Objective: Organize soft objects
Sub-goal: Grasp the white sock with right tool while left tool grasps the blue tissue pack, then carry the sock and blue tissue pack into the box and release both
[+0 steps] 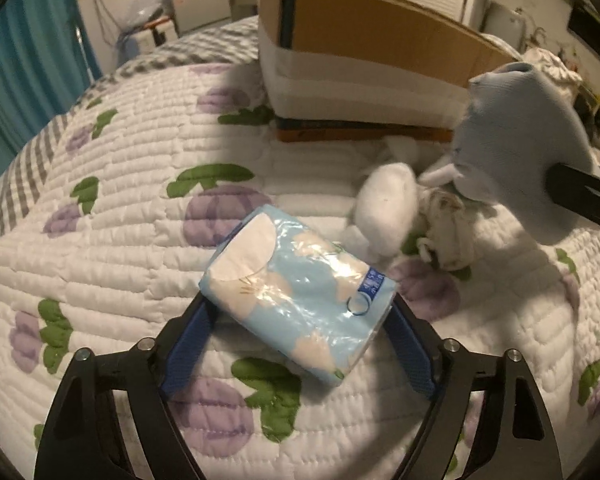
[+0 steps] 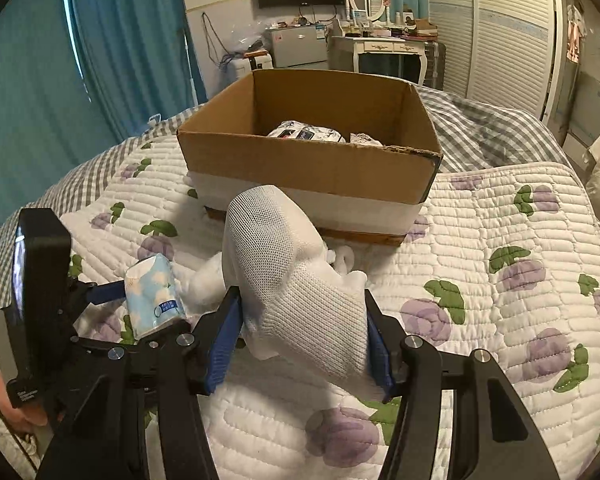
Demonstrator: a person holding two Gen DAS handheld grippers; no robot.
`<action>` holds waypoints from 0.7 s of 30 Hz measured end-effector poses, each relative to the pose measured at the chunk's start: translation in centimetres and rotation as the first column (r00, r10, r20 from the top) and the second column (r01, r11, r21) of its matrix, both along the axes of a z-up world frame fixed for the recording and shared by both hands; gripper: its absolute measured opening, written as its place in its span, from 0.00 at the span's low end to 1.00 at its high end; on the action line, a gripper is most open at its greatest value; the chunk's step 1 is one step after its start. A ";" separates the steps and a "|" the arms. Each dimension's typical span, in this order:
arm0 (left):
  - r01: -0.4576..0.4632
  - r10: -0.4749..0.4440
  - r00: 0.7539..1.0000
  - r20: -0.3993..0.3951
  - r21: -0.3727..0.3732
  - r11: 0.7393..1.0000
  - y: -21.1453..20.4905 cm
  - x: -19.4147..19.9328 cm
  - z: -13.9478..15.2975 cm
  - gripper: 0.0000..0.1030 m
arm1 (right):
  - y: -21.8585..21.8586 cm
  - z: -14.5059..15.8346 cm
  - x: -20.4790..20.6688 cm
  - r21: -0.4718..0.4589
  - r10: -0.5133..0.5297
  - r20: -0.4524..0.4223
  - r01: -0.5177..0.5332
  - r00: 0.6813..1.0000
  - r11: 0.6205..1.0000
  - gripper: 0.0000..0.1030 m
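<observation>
A white sock [image 2: 300,288] is clamped in the right gripper [image 2: 304,340] while the tissue pack [image 1: 296,296] is straddled, ungripped, by the left gripper [image 1: 296,344]; closing is needed next.

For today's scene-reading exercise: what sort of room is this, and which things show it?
Most likely a bedroom: a quilted bedspread covers a bed, with a mirrored dressing table and a louvred wardrobe behind.

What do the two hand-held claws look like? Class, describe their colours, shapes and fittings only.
Both match. The left claw and right claw each have black angular arms with cut-out gaps, silver round bolts at the joints, and blue ribbed pads lining the fingers. Seen from the right wrist, the left claw carries a black boxy block on top with small white print that is too small to read.
</observation>
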State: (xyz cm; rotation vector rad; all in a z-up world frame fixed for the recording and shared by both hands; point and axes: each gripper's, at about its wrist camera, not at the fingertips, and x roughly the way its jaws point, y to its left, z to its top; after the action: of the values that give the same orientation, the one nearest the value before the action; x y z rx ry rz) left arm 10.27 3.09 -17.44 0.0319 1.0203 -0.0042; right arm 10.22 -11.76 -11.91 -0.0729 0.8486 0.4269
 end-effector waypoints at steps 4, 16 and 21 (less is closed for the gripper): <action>0.008 -0.008 1.000 0.019 -0.002 1.000 -0.6 -1.3 1.5 0.78 | -0.3 0.6 -0.6 -0.004 -0.009 0.012 0.009 1.000 1.000 0.54; 0.012 -0.008 0.986 0.165 -0.025 1.000 -1.4 -4.3 9.0 0.78 | -2.2 5.1 -3.6 0.018 -0.039 0.087 0.037 0.995 0.999 0.54; 0.025 -0.019 0.974 0.226 -0.025 0.999 -1.9 -3.3 12.1 0.78 | -3.1 8.1 -3.8 0.033 -0.054 0.150 0.050 0.987 0.998 0.54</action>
State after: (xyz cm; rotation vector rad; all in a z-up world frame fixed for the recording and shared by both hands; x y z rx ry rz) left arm 6.96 1.22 -5.31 0.0176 0.7920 -0.0342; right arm 6.44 -14.85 -3.80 -0.0553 0.6936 0.3797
